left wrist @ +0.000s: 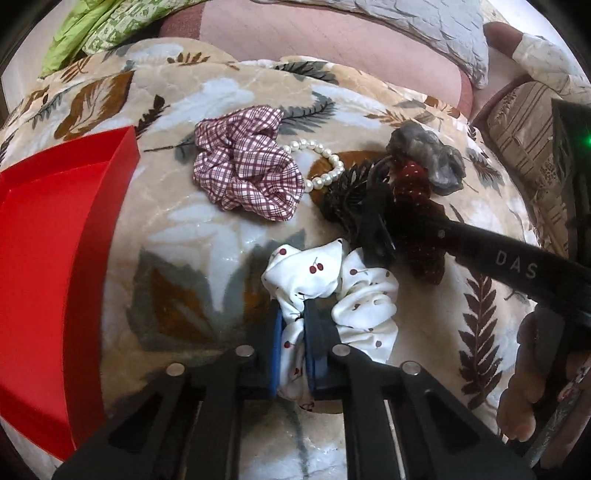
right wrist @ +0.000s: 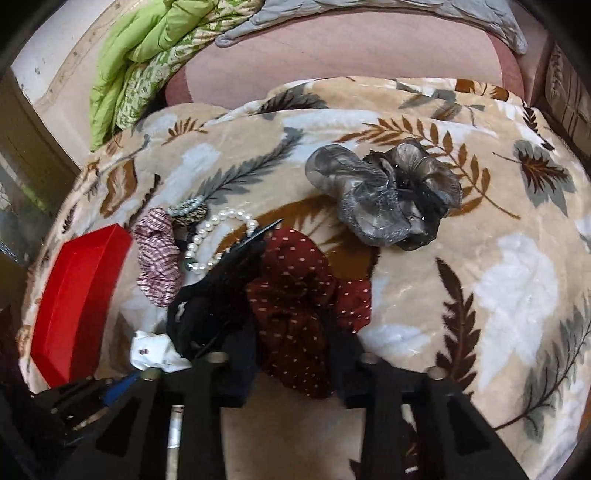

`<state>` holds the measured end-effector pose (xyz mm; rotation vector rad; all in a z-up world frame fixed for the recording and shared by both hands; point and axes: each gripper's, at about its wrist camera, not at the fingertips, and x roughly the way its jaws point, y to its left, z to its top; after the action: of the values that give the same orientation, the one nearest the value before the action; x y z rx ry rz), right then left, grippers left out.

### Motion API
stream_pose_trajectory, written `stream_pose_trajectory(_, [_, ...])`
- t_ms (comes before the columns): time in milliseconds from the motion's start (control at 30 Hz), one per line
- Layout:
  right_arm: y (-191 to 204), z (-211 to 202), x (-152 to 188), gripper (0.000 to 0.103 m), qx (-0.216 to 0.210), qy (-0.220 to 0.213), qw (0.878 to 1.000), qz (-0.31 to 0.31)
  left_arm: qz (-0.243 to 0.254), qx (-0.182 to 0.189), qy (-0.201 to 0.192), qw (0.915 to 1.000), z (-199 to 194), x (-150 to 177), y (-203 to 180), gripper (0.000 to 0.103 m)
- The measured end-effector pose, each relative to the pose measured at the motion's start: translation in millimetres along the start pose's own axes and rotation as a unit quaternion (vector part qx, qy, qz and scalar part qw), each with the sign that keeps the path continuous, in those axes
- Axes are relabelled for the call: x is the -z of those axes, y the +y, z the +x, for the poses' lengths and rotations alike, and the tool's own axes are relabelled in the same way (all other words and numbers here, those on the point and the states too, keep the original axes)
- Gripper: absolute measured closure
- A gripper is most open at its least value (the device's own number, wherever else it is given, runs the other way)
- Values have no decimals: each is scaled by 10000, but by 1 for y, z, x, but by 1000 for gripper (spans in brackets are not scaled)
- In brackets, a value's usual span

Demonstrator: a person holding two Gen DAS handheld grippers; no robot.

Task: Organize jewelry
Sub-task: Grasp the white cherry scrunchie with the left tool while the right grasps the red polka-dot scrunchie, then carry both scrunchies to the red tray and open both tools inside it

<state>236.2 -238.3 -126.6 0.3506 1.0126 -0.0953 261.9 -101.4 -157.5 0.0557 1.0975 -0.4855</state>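
My left gripper (left wrist: 295, 325) is shut on a white cherry-print scrunchie (left wrist: 332, 280) lying on the leaf-print blanket. My right gripper (right wrist: 291, 332) stands open around a dark red dotted scrunchie (right wrist: 295, 310), fingers on either side; it also shows in the left wrist view (left wrist: 417, 221). A black lacy scrunchie (right wrist: 218, 291) lies against its left finger. A plaid pink scrunchie (left wrist: 243, 162), a pearl bracelet (left wrist: 325, 166) and a grey sheer scrunchie (right wrist: 380, 192) lie further out. A red tray (left wrist: 48, 258) sits at the left.
The leaf-print blanket (right wrist: 498, 288) covers the bed. A green quilt (right wrist: 147, 55) and a grey pillow (left wrist: 424, 33) lie at the back. A small grey braided band (right wrist: 190, 210) lies beyond the plaid scrunchie.
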Motion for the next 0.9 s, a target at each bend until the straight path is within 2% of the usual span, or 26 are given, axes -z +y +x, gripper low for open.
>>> stream_pose_trajectory(33, [0, 4, 0, 62, 34, 52, 10000, -3, 11, -1, 4, 10000, 1, 0, 0, 93])
stream_pose_trajectory(67, [-2, 8, 0, 84, 1, 130, 9999, 17, 43, -20, -6, 10000, 1, 0, -1, 93])
stream_pose_trajectory(100, [-3, 10, 0, 90, 38, 196, 9998, 32, 65, -29, -25, 10000, 0, -1, -2, 93])
stream_pose_trajectory(233, [0, -17, -6, 90, 103, -196, 9997, 70, -74, 120, -284, 9995, -16, -3, 0, 97])
stream_pose_trajectory(367, [13, -58, -9, 91, -63, -673, 9977, 14, -29, 15, -624, 9980, -39, -1, -3, 97])
stream_pose_trajectory(567, [46, -90, 4, 91, -244, -997, 9944, -243, -163, -48, -1036, 9945, -89, -1, 5, 98])
stream_pose_trajectory(700, [79, -105, 16, 91, -445, -1095, 9915, -549, -419, -53, -1255, 9912, -137, 3, 32, 98])
stream_pose_trajectory(900, [137, -102, 19, 91, -860, -919, 9881, -880, -788, -425, -1553, 9838, -190, -1, 98, 98])
